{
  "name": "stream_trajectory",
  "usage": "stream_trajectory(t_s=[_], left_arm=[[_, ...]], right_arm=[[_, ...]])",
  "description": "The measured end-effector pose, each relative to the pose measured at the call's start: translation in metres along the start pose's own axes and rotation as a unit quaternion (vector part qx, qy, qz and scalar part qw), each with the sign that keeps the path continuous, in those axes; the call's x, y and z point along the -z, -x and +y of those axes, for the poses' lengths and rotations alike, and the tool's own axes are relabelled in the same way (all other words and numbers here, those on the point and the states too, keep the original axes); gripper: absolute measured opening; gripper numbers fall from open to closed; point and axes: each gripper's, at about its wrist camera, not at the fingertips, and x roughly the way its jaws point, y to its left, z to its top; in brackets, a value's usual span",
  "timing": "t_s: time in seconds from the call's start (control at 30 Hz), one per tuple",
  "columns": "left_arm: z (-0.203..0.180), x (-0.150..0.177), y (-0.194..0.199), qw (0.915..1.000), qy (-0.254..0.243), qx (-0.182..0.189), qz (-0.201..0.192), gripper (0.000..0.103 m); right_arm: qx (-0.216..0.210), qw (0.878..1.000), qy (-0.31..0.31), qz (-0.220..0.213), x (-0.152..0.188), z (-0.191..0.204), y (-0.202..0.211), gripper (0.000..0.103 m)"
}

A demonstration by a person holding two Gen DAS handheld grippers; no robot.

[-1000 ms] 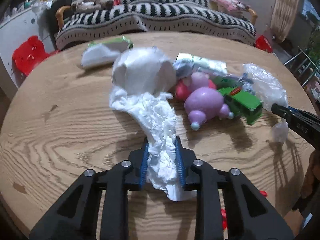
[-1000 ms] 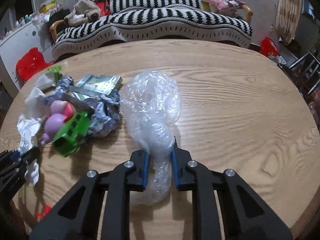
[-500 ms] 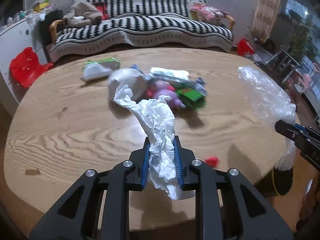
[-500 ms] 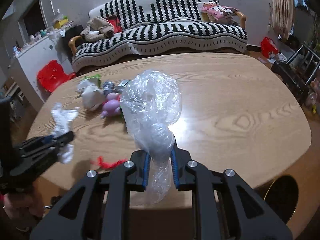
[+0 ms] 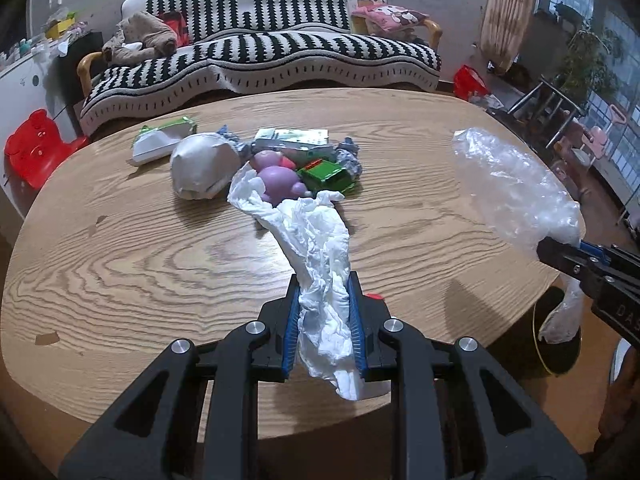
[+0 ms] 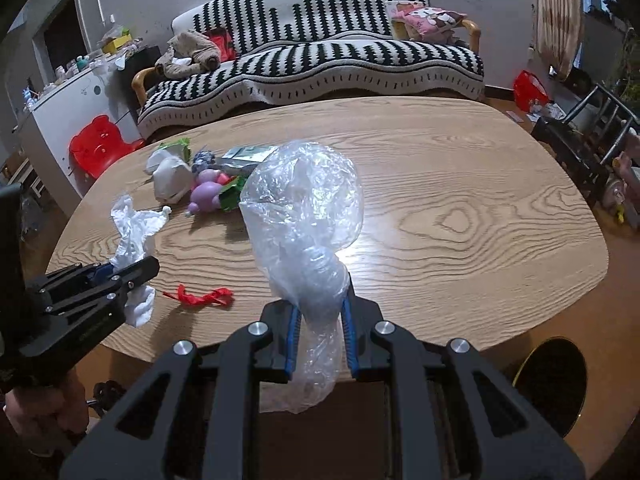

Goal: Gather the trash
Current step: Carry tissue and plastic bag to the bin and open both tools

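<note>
My left gripper (image 5: 323, 300) is shut on a crumpled white tissue (image 5: 316, 240), lifted above the near edge of the oval wooden table (image 5: 120, 248). In the right wrist view the same left gripper (image 6: 134, 274) shows at the left with the white tissue (image 6: 134, 228) sticking up from it. My right gripper (image 6: 320, 308) is shut on a clear crumpled plastic bag (image 6: 304, 216), also held over the near table edge. That clear plastic bag (image 5: 516, 192) appears at the right of the left wrist view.
A pile stays on the table: a white paper ball (image 5: 202, 164), a purple pig toy (image 5: 278, 180), a green toy truck (image 5: 328, 176), wrappers (image 5: 292, 140) and a red scrap (image 6: 200, 296). A dark round bin (image 6: 550, 384) stands on the floor at the right. Behind is a striped sofa (image 5: 260, 56).
Both grippers have pulled back and up from the pile toward the near table edge, carrying the tissue and the plastic bag. The table now looks farther away.
</note>
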Motion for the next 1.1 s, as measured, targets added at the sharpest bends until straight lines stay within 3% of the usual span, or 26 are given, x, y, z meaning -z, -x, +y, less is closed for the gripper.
stream_trajectory(t_s=[0.27,0.57,0.7,0.9,1.1], left_arm=[[-0.045,-0.007,-0.014,0.9994,-0.017,0.03,-0.001,0.022],[-0.153,-0.002,-0.022,0.9913,-0.065,0.114,-0.012,0.022],[-0.213,0.012,-0.031,0.9821,-0.099,0.16,-0.01,0.022],[-0.314,0.044,-0.057,0.9609,-0.147,0.233,0.028,0.022],[-0.386,0.076,-0.085,0.9419,-0.176,0.276,0.074,0.022]], right_arm=[[0.033,0.998,-0.046,-0.012,0.013,-0.063,0.026,0.019],[0.09,0.988,-0.127,-0.018,0.056,-0.169,0.061,0.019],[0.117,0.979,-0.169,-0.011,0.083,-0.221,0.075,0.019],[0.161,0.958,-0.237,0.022,0.132,-0.3,0.084,0.019],[0.18,0.939,-0.29,0.048,0.168,-0.353,0.087,0.019]])
